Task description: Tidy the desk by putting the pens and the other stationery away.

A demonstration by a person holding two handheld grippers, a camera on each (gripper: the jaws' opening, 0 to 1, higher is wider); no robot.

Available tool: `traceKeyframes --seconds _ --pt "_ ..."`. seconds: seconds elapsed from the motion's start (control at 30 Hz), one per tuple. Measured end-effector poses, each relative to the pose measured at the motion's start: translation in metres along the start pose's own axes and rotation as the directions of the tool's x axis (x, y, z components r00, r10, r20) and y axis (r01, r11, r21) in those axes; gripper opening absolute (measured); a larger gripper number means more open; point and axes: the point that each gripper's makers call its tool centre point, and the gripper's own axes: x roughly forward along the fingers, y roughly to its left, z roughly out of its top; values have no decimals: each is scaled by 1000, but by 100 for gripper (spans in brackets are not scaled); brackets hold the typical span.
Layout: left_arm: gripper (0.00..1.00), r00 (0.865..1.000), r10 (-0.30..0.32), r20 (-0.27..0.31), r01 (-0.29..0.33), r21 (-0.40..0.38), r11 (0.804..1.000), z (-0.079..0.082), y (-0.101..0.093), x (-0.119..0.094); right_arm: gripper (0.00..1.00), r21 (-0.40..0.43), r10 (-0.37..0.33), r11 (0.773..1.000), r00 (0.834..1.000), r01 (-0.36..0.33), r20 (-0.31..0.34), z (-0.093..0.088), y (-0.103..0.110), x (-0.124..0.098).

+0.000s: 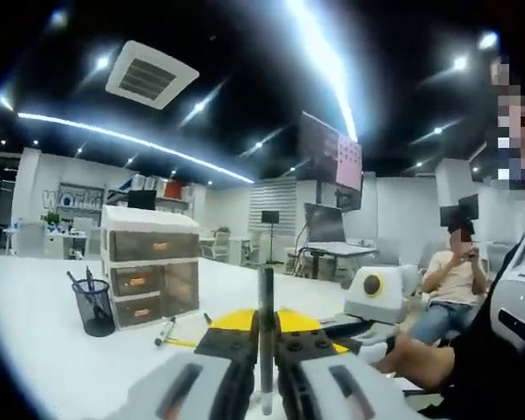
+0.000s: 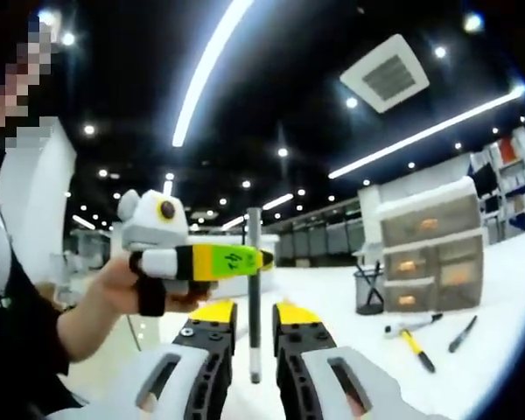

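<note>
In the left gripper view, the left gripper [image 1: 265, 385] is rising from the bottom with its jaws nearly closed, pinching a grey pen [image 1: 266, 337] that is standing upright between them, its top poking well above the jaw tips. Beyond it, the white counter [image 1: 44, 341] is carrying a small drawer unit [image 1: 151, 267] with three translucent drawers, and a black mesh pen cup [image 1: 95, 307] is sitting just to the left of it with dark pens sticking out. A marker [image 1: 165, 331] is lying on the counter in front of the drawers. The right gripper [image 1: 372, 302] is coming in from the right, a hand [image 1: 411, 359] wrapping around it.

In the right gripper view, the right gripper [image 2: 254, 359] is also holding a narrow gap between its jaws, with the same grey pen [image 2: 254, 289] standing vertically in it; whether these jaws are actually pressing on it I cannot tell. The left gripper [image 2: 188, 261], with its green and yellow body, is reaching in from the left in a person's hand [image 2: 114, 284], meeting the pen near its upper part. Further right, the drawer unit [image 2: 433, 249] and mesh pen cup [image 2: 368, 290] are sitting on the counter [image 2: 499, 350], with a yellow-handled tool [image 2: 416, 346], a white marker [image 2: 411, 325] and a dark pen [image 2: 462, 333] lying in front of them.
</note>
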Motion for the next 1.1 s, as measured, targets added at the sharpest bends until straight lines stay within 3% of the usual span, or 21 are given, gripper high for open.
traceKeyframes --seconds 0.13,0.37,0.73,1.1 --pt "7 999 33 -15 -33 49 998 0 8 -3 25 -6 -17 1000 1000 17 -10 -1 -4 -4" --pt "7 996 93 11 -94 78 993 9 36 -10 42 -39 -34 999 997 32 -72 -9 -2 -13" --pt "7 986 167 3 -167 72 983 21 92 -9 47 -53 -79 996 988 73 -130 -21 -6 -46" --pt "7 971 238 38 -239 23 971 36 142 3 50 -36 -117 993 980 112 -160 -35 2 -72"
